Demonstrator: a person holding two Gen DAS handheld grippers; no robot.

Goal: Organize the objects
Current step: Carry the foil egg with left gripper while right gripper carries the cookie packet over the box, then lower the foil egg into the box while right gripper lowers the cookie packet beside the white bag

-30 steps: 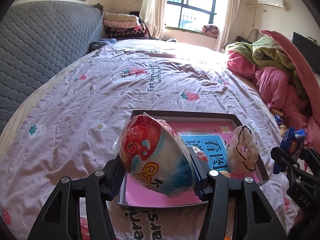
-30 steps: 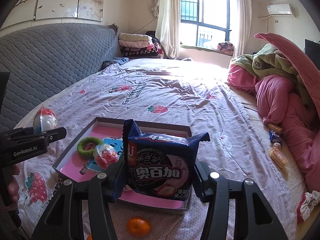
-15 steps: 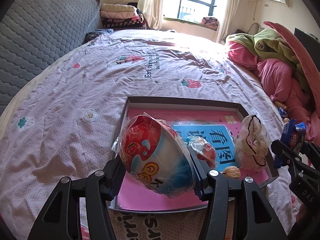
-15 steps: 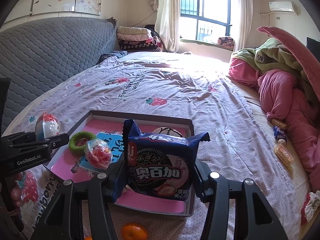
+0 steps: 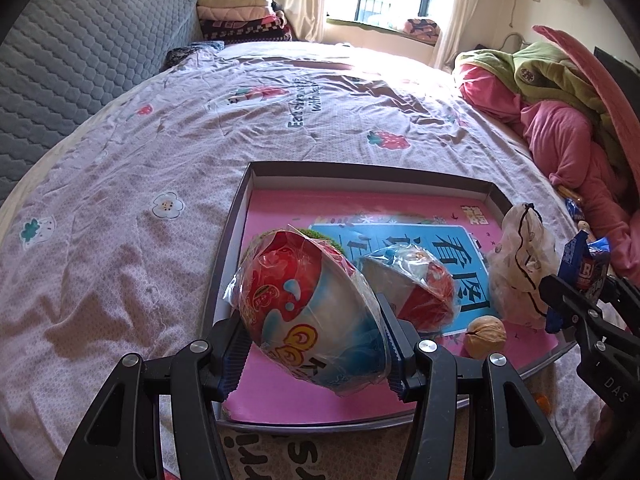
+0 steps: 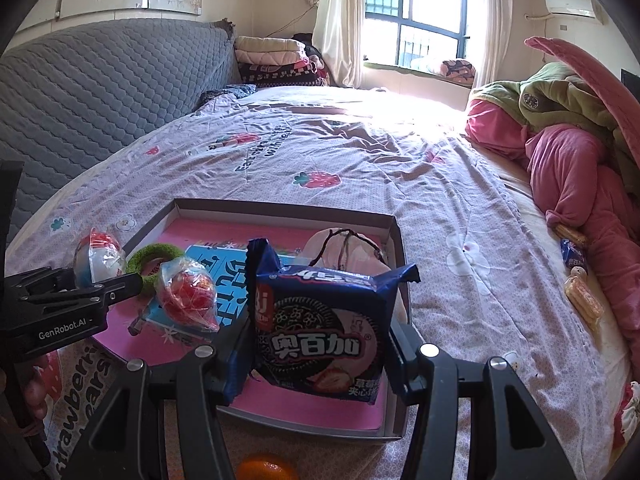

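Observation:
My left gripper (image 5: 314,346) is shut on a plastic-wrapped red, white and blue egg toy (image 5: 308,312), which hangs low over the near left part of the shallow box (image 5: 360,172) with a pink floor. A second wrapped egg (image 5: 412,284), a walnut (image 5: 486,338), a white drawstring pouch (image 5: 520,264) and a green ring (image 6: 154,256) lie inside the box. My right gripper (image 6: 318,360) is shut on a dark blue cookie packet (image 6: 320,328), held upright over the box's near right corner (image 6: 394,420).
The box rests on a lilac strawberry-print bedsheet (image 5: 280,112). A tangerine (image 6: 264,470) lies on the sheet in front of the box. Small snack packs (image 6: 576,258) sit by the pink quilt heap (image 6: 572,176) on the right. A grey padded headboard (image 5: 80,40) runs along the left.
Both grippers have sunk toward the box with their loads, so the box now looks larger and nearer. Neither grip has changed.

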